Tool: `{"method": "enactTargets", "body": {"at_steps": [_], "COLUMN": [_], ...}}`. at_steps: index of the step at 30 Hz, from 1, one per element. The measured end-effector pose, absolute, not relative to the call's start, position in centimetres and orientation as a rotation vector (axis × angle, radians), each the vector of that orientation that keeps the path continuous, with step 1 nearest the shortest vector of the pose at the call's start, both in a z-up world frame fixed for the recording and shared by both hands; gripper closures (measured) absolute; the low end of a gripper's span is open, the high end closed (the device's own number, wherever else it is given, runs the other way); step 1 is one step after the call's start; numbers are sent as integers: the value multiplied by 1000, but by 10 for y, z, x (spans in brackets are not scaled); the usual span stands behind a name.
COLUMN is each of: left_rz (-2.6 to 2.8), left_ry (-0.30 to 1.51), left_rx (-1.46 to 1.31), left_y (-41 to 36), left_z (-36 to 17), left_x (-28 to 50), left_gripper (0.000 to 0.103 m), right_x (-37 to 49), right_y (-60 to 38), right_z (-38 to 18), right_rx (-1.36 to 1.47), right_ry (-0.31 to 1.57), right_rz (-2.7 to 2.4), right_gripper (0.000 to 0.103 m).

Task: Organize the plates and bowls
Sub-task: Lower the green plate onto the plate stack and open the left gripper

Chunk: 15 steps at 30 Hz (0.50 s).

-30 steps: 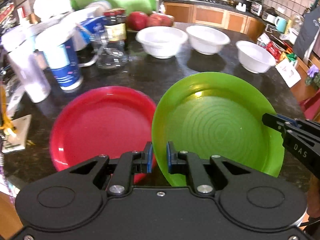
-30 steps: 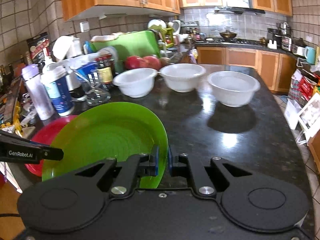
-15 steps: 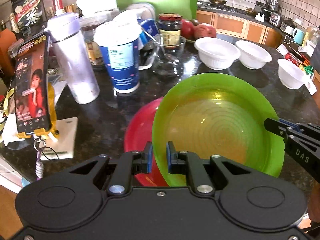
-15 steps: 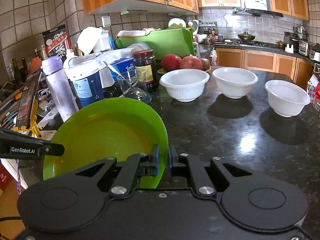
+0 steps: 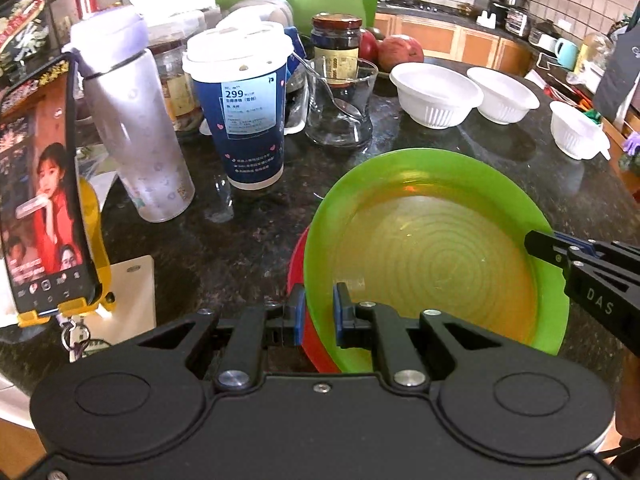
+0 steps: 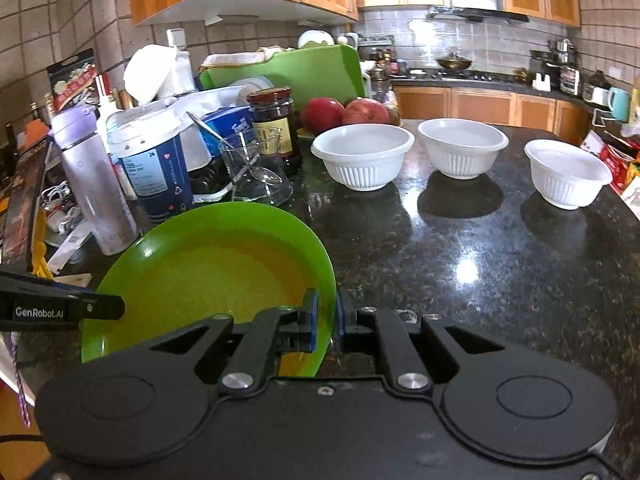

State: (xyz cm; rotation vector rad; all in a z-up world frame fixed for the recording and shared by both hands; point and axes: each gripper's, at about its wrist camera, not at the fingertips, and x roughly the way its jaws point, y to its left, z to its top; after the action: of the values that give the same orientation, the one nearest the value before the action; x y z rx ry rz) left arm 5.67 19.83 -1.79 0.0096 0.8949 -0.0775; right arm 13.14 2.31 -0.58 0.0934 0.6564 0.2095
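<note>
The left gripper (image 5: 316,314) is closed onto the near left rim of the green plate (image 5: 432,256), and in the left wrist view a red plate (image 5: 298,276) shows as a thin crescent under the green one, its rim also lying between the blue pads (image 5: 298,312); whether the pads clamp both rims or only the green one I cannot tell. The right wrist view does not show the red plate at all, because the green plate (image 6: 208,272) covers it there. In that view the right gripper (image 6: 327,320) is nearly closed, with the right rim of the green plate pinched between its pads. Each view shows also the other gripper only as a black fingertip at the picture edge. Three white bowls (image 6: 362,158) (image 6: 462,146) (image 6: 568,172) stand apart in a row on the dark granite counter (image 6: 460,264), and the right wrist view shows all three whole, while in the left wrist view they are small and far. To the left of the plates stand a blue paper cup (image 5: 244,108), a frosted bottle (image 5: 132,136), a glass beaker (image 5: 340,104) with a spoon, and a phone (image 5: 40,208) on a yellow stand cut by the frame. Between the plates and the bowls the counter is bare; its right edge curves near the third bowl.
</note>
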Motion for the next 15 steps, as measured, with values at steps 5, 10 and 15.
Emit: {"method": "enactTargets", "body": {"at_steps": [5,10,15], "left_rz": [-106,-128,-111], "left_ry": [896,907,894], "left_rx": [8,6,16], "left_y": [206,209,208], "left_z": [-21,-24,-24], "left_x": [62,63,61], "left_gripper": [85,85,71], "right_x": [133,135,135], "right_y": [28,30,32], "right_z": [-6,-7,-7], "right_rx": [93,88,91], "right_ry": [661,669,659], "right_rz": [183,172,175], "right_gripper": [92,91,82]}}
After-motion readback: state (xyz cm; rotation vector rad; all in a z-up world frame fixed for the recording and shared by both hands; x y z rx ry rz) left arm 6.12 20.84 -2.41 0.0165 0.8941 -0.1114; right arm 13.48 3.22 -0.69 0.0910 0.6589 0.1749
